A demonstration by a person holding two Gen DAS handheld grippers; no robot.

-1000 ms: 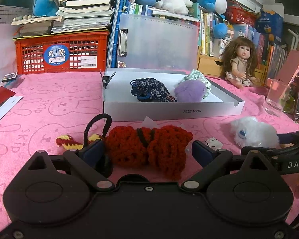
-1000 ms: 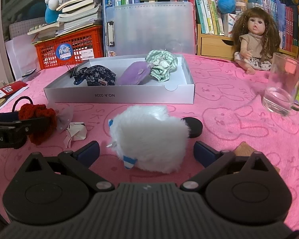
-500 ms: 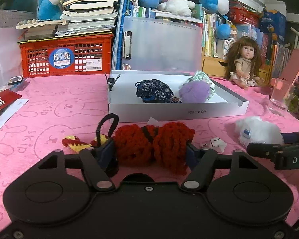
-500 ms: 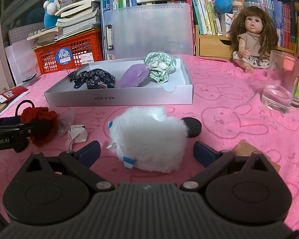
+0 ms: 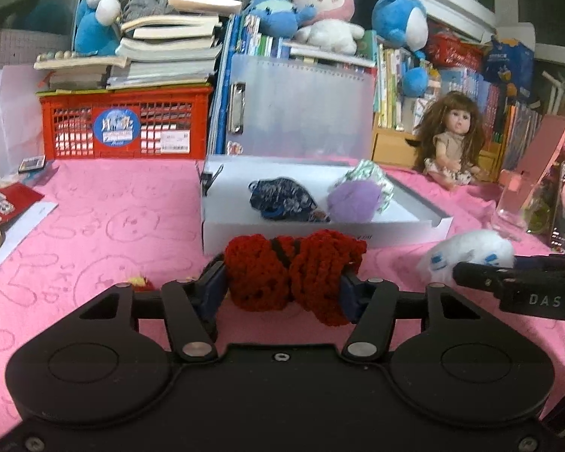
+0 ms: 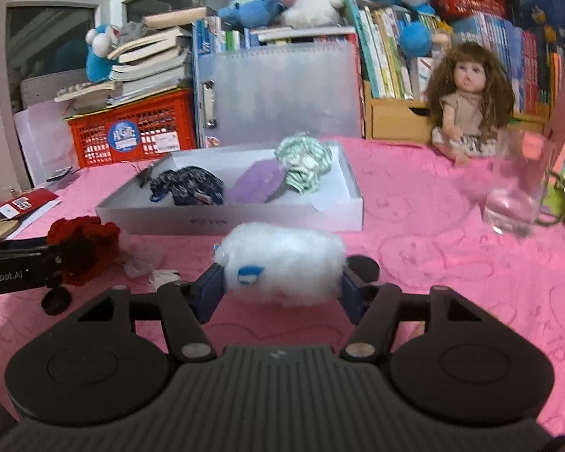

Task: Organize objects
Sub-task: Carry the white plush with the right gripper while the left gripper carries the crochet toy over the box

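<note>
A red crocheted scrunchie (image 5: 293, 271) sits between the blue pads of my left gripper (image 5: 286, 282); the jaws are closing and both pads press its sides. A white fluffy scrunchie (image 6: 282, 260) is between the pads of my right gripper (image 6: 280, 286), whose jaws are also closing and touch it on both sides. Just beyond both stands an open white box (image 5: 320, 233) on the pink cloth. It holds a dark blue patterned scrunchie (image 5: 282, 203), a purple one (image 5: 354, 201) and a green striped one (image 5: 376, 177).
A glass of water (image 6: 516, 196) and a doll (image 6: 467, 105) stand at the right. A red basket (image 5: 124, 124) with books and a clear folder (image 5: 301, 109) line the back. Crumpled paper (image 6: 147, 267) and a black disc (image 6: 365, 265) lie near the grippers.
Both grippers stood wide around their scrunchies; the left pads closed onto the red one first, then the right pads closed onto the white one. Neither hand has travelled much.
</note>
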